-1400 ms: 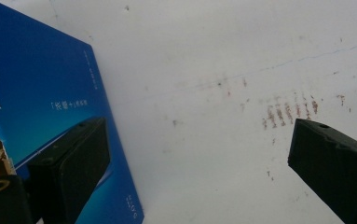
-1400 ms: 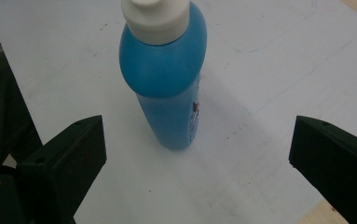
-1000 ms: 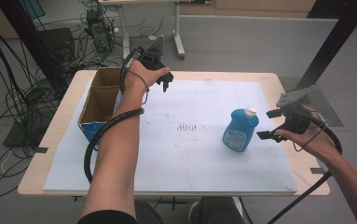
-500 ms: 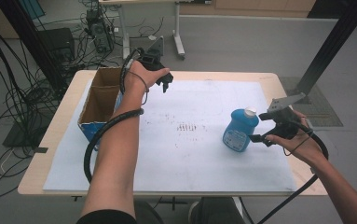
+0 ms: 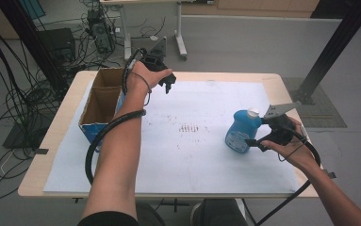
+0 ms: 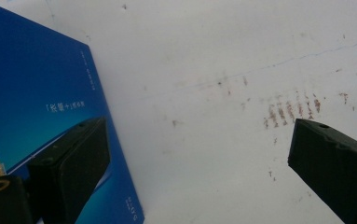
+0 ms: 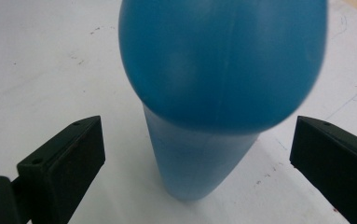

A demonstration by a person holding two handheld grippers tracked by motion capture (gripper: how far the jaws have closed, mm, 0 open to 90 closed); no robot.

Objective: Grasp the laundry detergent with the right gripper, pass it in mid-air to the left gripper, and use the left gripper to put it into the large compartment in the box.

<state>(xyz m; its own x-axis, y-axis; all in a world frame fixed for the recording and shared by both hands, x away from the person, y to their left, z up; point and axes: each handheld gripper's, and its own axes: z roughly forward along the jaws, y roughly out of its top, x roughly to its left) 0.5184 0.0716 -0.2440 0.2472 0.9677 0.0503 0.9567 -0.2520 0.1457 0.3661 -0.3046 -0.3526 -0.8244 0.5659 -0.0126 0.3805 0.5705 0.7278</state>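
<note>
A light wooden table [image 5: 282, 80] carries a white paper sheet [image 5: 192, 155]; on the sheet stand an open blue cardboard box [image 5: 91, 127] and a blue plastic bottle [image 5: 241, 132].

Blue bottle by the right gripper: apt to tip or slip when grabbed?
The blue bottle stands upright on a narrow base, so a high push would probably tip it. Its smooth, rounded plastic body looks slippery; the open right gripper should close low. Probably stiff enough; fill level cannot be told.

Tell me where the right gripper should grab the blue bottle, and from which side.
Grip the blue bottle across its body below the shoulder, coming level from its right. It stands upright, and the right gripper already faces it, open, jaws either side; the narrow white cap offers less hold.
</note>
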